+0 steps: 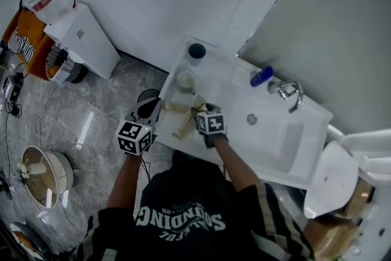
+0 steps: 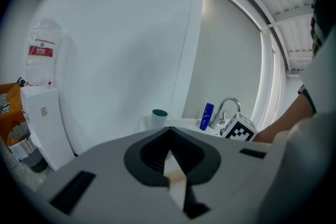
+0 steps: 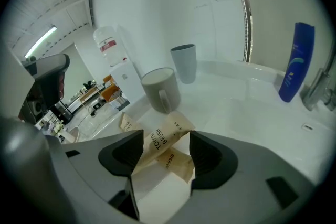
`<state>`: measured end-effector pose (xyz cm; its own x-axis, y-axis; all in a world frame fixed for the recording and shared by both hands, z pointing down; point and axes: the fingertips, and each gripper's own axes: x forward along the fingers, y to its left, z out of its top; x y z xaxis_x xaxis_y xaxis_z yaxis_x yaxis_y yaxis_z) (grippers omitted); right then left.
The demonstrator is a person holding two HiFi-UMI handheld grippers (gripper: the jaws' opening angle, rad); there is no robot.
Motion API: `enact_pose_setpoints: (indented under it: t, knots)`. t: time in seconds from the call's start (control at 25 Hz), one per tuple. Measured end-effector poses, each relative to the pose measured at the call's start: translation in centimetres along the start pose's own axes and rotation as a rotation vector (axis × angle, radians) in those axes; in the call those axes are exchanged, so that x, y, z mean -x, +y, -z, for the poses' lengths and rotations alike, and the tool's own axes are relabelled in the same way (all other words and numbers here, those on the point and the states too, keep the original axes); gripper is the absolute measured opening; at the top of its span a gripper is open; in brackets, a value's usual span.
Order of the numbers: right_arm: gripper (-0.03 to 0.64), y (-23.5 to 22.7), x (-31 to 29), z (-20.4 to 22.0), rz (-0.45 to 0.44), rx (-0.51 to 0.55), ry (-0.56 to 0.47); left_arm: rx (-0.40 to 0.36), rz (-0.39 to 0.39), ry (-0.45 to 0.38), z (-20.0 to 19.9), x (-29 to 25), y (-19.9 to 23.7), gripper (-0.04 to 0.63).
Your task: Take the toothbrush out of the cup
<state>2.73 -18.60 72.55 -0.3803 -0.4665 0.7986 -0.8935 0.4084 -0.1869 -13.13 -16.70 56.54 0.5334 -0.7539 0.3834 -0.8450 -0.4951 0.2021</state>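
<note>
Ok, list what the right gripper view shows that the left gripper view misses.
Only the right gripper view: the toothbrush packets lying between its open jaws, and the grey mug just behind them. Only the left gripper view: the right gripper's marker cube and the person's forearm. Both: the blue-grey cup, the blue bottle, the tap and the water dispenser with its bottle.
</note>
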Motion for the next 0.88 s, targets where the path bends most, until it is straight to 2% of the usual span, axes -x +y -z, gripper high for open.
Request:
enact_pose_setpoints:
  t: [0.24, 0.48, 0.6, 0.64, 0.72, 0.88]
  knots:
    - [0.253, -0.3, 1.0, -0.2, -0.011, -0.051, -0.032, -0.011, 0.018, -0.011, -0.6, -0.4, -0.6, 0.0]
    - [0.252, -0.6, 3.0, -1.0, -0.01, -0.053, -0.105, -0.031, 0.048, -0.015, -1.1, -0.8, -1.7, 0.0]
    - [0.248, -0.1, 4.4, -1.3, -0.049, -0.058, -0.128, -0.045, 0.07, -0.017, -1.4, -1.2, -2.4, 0.0]
    - [0.223, -0.1, 4.9, -1.5, -0.055, -0.06, -0.137, -0.051, 0.08, -0.018, -1.5, -1.5, -2.7, 0.0]
    - [0.122, -0.3, 6.3, -2.2, -0.047, -0.065, -0.178, -0.063, 0.102, -0.022, -1.9, -2.0, -3.5, 0.0]
    - [0.021, -0.8, 9.6, -3.8, -0.025, -0.047, -0.291, -0.091, 0.15, -0.029, -2.8, -3.0, -5.3, 0.0]
